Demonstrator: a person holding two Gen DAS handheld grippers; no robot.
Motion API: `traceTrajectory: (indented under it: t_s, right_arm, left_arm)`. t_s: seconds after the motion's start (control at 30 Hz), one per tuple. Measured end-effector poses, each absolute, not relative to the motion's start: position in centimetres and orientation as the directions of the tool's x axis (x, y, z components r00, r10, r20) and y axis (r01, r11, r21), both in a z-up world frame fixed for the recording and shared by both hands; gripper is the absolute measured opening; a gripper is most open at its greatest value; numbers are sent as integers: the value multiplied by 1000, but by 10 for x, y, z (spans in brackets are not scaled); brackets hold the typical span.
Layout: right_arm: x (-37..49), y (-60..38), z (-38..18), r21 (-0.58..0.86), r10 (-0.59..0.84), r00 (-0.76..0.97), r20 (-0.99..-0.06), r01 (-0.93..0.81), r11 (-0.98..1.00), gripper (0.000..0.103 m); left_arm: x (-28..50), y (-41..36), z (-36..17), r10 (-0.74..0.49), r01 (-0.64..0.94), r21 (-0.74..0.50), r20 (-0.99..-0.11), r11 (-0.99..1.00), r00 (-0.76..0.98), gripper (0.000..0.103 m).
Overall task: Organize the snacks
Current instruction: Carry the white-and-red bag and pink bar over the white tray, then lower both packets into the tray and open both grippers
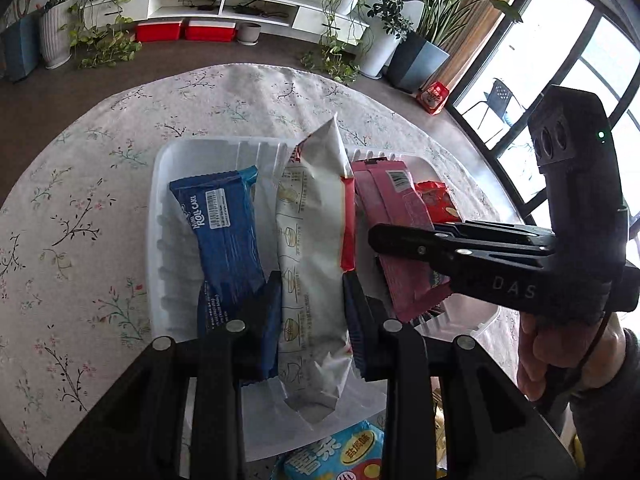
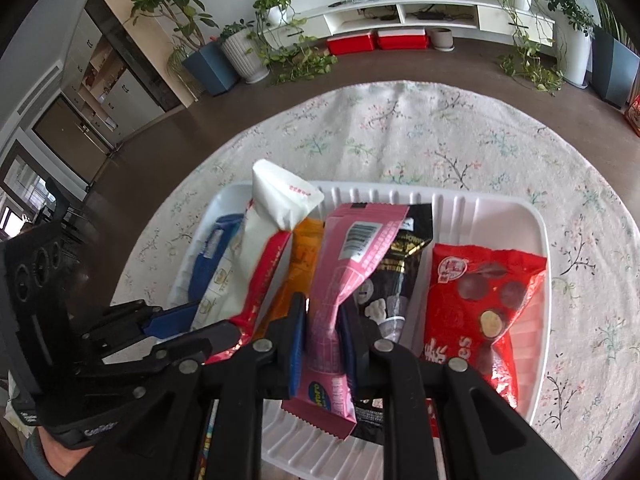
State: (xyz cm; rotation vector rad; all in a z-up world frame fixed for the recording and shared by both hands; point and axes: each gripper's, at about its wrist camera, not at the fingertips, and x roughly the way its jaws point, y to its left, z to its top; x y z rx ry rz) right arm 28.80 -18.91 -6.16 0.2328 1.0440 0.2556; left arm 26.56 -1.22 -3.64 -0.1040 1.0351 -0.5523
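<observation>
In the left wrist view, a white snack packet [image 1: 316, 264] is seen pinched between the pads of the left gripper [image 1: 312, 312], standing on end over a white plastic tray [image 1: 160, 216]. A blue roll-cake packet [image 1: 228, 236] lies in the tray just to its left. On the other side, the right gripper [image 1: 374, 238] reaches in crosswise with a pink packet [image 1: 400, 232] in its jaws (a red bag behind it is mostly covered). A light blue snack bag [image 1: 340, 456] is cut off at the lower edge. The tray rests on a round floral tablecloth [image 1: 80, 200]; potted plants and a low white shelf unit [image 1: 224, 8] line the far wall.

In the right wrist view, the right gripper [image 2: 322, 332] is pressed shut on the pink packet [image 2: 344, 288]. Behind it stand an orange packet [image 2: 304, 256] and a black packet [image 2: 400, 280], both partly hidden. A red bag of chocolate balls [image 2: 480, 312] lies in the tray [image 2: 532, 248] at the right. The left gripper [image 2: 224, 328] enters from the left, with the white packet [image 2: 276, 208] held upright.
</observation>
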Motion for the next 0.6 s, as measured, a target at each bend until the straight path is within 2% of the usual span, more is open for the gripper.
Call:
traceTrajectory:
  t_s: [0.37,0.43,0.5,0.6]
  right_arm:
    - [285,-184,-66,262,288,488,-824,-123,957,20]
    - [286,-183,-66,258,284,491,-823,-122,958,21]
    - [285,-183,-66,257,283,492,-824,-122,959,22]
    - [283,-180,-64,245,277,496,-823,-129,961,29]
  left_arm:
    - [285,-17,-50,-476,395,-327,-794,859,378,32]
    - [285,-16,-49,-474,395,-323,-792,860,384,35]
    - [283,-15,-47,-481,398,-328,-786,857,389,46]
    - [279,-17,-43,-483,404,-323,-780,856,397,54]
